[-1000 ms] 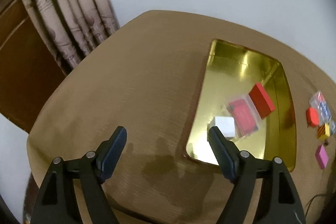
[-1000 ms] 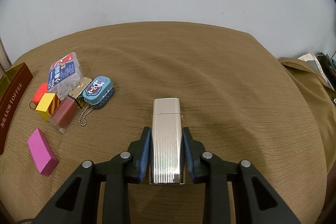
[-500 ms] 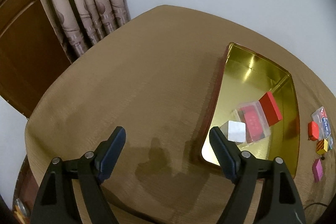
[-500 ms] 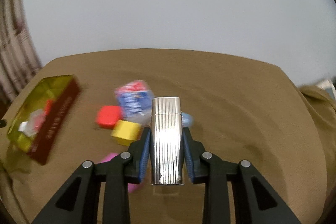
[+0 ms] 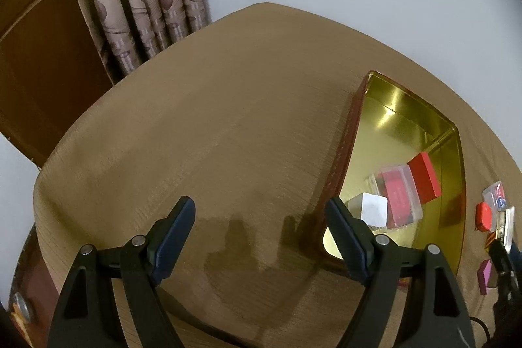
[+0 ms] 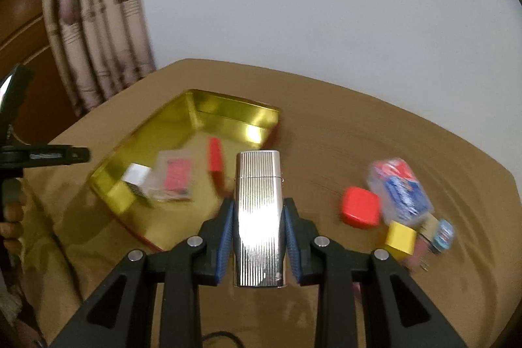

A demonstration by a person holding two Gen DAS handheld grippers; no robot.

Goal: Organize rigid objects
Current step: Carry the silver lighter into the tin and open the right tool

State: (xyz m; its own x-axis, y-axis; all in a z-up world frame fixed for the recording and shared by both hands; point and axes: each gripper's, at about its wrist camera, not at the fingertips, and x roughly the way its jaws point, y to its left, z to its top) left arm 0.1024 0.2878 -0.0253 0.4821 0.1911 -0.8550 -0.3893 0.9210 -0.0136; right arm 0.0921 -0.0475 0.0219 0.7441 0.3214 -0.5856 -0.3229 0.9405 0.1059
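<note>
The bench (image 5: 228,136), draped in brown cloth, carries everything. On it the gold tin (image 6: 235,113) lies open as the collecting place: inside are a red block (image 6: 215,155), a clear case with a red insert (image 6: 174,176) and a white cube (image 6: 137,173), bunched toward one end so the far end is free. Loose pieces wait on the cloth beside it: a blue-labelled clear box (image 6: 401,188), a red cap-like piece (image 6: 360,211) and a yellow block (image 6: 399,238).

The right gripper (image 6: 257,227) has its jaws closed on the flat sides of a ribbed silver lighter (image 6: 257,217), held above the bench at the tin's near edge, probably bound for it. Its long axis runs along the jaws, hinged lid end pointing away, toward the tin.

The left gripper (image 5: 257,224) hangs empty with jaws wide, left of the tin.
</note>
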